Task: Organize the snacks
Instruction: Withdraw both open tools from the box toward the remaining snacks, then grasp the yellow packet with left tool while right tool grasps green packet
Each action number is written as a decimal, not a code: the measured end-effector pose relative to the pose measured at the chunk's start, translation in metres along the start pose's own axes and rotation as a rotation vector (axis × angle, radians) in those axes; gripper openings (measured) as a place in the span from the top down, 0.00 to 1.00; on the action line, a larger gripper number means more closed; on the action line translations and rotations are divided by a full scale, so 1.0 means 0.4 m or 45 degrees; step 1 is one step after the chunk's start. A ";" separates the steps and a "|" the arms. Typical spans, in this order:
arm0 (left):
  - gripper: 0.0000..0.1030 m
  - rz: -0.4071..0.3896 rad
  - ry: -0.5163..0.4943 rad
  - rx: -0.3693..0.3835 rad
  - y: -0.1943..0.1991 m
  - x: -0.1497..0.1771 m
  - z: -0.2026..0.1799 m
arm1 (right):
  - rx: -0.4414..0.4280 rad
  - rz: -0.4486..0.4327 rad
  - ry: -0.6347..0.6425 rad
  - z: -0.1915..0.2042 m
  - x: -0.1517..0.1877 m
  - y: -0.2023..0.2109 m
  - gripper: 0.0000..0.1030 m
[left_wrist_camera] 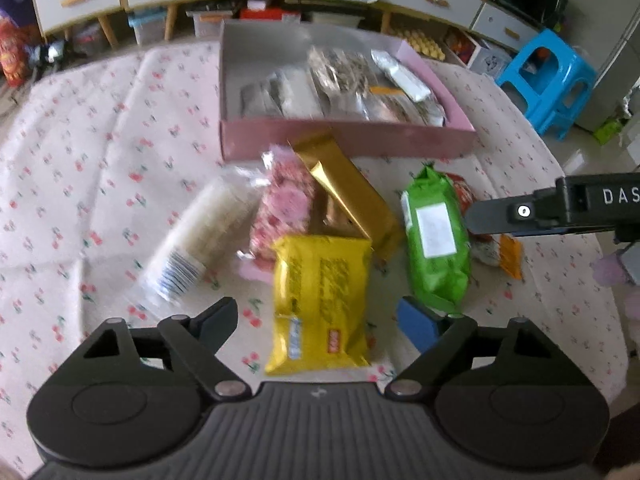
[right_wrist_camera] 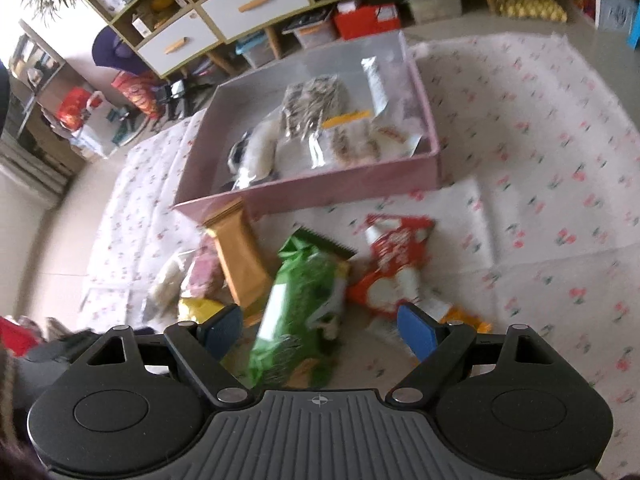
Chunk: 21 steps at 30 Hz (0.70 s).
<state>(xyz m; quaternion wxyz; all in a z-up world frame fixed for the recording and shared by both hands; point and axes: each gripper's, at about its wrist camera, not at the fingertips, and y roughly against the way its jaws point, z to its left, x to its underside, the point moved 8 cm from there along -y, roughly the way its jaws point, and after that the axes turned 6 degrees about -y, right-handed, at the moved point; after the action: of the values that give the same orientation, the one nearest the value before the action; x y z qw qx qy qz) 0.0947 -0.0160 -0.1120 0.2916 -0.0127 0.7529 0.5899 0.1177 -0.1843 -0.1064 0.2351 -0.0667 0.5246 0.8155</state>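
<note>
A: Which step is this?

B: Mid-sort, I'd judge. The pink box (left_wrist_camera: 348, 140), upper centre of the frame, already holds several packets; others lie loose on the cherry-print cloth (left_wrist_camera: 100, 140) below it.

A: And the grippers?

B: Both spread wide, holding nothing. The left gripper (left_wrist_camera: 320, 320) hovers over the yellow packet (left_wrist_camera: 320, 296); the right gripper (right_wrist_camera: 320, 332) straddles the green packet (right_wrist_camera: 300, 312).

A: Next?

B: Probably lowering, closing on a packet, then carrying it to the box.
</note>
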 end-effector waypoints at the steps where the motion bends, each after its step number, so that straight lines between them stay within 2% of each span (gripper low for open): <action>1: 0.19 0.008 0.007 0.010 -0.003 0.003 -0.003 | -0.012 0.014 -0.014 0.002 0.004 -0.006 0.16; 9: 0.19 0.037 0.031 0.005 -0.023 0.019 -0.011 | -0.100 0.135 -0.123 0.007 0.032 -0.051 0.16; 21: 0.28 0.056 0.052 -0.017 -0.046 0.032 -0.011 | -0.120 0.189 -0.236 -0.007 0.041 -0.102 0.16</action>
<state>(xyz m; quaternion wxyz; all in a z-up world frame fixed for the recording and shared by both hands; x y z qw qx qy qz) 0.0888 -0.0214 -0.1333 0.2629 -0.0101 0.7548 0.6009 0.1214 -0.1680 -0.1471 0.2182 0.0368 0.4654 0.8570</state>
